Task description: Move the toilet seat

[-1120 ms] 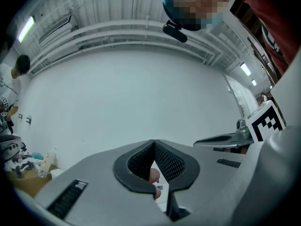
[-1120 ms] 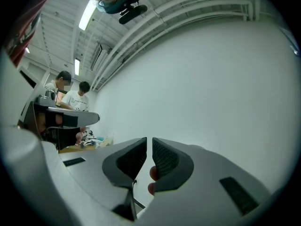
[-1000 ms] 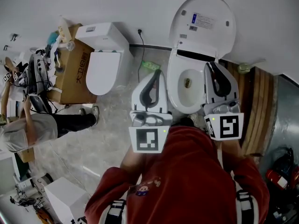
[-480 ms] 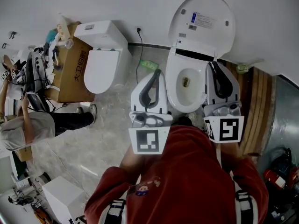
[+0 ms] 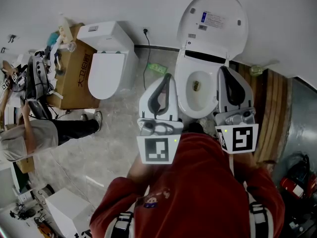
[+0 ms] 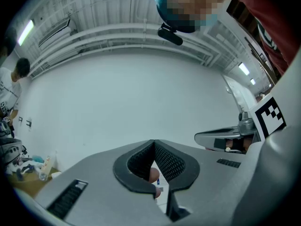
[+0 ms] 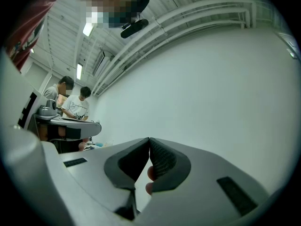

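The white toilet (image 5: 187,90) stands against the far wall with its bowl uncovered. Its seat and lid (image 5: 214,20) are tipped up against the wall; I cannot tell one from the other. My left gripper (image 5: 167,76) hovers just left of the bowl, shut and empty. My right gripper (image 5: 222,69) hangs over the bowl's right rim, jaws closed together with nothing between them. In the left gripper view the left gripper (image 6: 153,142) points at the bare wall. The right gripper (image 7: 149,139) does the same in its own view.
A second toilet (image 5: 106,66) with its lid down stands at the left beside a cardboard box (image 5: 79,76). A person (image 5: 29,135) stands at the far left. Wooden slats (image 5: 275,113) line the floor at the right. A cable and a green item (image 5: 157,68) lie by the wall.
Both grippers have stayed almost where they were. The right gripper's tips have edged slightly towards the wall.
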Tool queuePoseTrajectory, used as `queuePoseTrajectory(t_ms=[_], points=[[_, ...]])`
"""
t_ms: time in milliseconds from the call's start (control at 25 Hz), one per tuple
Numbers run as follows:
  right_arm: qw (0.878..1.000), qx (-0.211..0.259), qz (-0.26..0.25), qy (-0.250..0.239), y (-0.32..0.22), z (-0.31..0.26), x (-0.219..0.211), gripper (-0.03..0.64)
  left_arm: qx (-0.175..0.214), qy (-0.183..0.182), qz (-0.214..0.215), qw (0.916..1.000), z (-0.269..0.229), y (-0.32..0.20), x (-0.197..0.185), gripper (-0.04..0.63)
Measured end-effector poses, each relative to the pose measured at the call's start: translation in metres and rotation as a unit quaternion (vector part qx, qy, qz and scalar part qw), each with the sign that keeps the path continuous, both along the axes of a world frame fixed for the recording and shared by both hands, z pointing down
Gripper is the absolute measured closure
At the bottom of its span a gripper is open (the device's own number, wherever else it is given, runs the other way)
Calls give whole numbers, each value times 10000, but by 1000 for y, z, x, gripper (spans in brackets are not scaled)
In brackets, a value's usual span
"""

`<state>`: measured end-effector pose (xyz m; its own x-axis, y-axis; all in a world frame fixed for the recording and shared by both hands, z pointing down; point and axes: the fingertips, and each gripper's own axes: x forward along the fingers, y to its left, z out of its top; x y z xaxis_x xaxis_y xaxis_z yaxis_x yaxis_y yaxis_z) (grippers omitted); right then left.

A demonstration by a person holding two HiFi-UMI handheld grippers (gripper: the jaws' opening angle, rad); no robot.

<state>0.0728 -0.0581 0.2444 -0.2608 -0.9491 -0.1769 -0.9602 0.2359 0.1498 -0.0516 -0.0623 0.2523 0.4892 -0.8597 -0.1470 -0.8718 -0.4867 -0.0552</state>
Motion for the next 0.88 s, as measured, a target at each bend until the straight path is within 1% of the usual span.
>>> queuePoseTrajectory(t_ms=[160, 360, 560, 880], points=[[10000, -40, 3, 77, 4, 3, -1, 603, 3, 8, 29, 10000, 0, 4, 3, 584], [10000, -48, 5, -43, 7, 1, -3, 603, 12, 26, 39, 10000, 0, 7, 3, 584], [10000, -43, 27, 52, 9, 3, -2, 603, 13, 30, 45, 10000, 0, 9, 4, 584], [9999, -54, 78, 53, 16, 2, -3, 603, -28, 50, 78, 10000, 3, 15, 2, 584]])
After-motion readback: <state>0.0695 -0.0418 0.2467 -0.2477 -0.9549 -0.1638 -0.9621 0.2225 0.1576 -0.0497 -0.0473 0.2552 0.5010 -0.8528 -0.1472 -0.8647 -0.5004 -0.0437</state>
